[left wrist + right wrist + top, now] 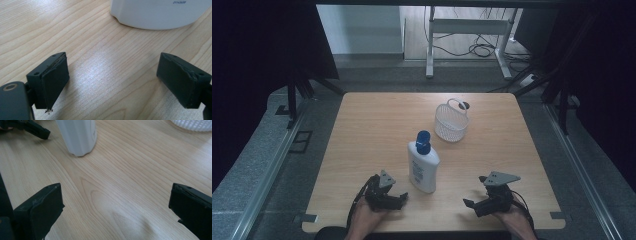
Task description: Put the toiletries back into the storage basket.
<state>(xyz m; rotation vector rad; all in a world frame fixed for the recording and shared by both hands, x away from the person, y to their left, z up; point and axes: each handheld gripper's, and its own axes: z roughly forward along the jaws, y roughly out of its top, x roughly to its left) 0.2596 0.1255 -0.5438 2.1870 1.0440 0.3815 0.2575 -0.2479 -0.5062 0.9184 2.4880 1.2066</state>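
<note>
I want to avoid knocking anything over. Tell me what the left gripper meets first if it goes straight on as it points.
Most likely the bottle. It stands on the table just ahead of the left gripper, whose jaws are wide open, with bare wood between. The exact gap is hard to judge.

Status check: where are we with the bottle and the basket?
Done: nothing visible. The white bottle stands upright on the table, apart from the white basket. In hand: nothing; left tool and right tool are both open on the near edge, flanking the bottle. Left: any grasp and move.
</note>
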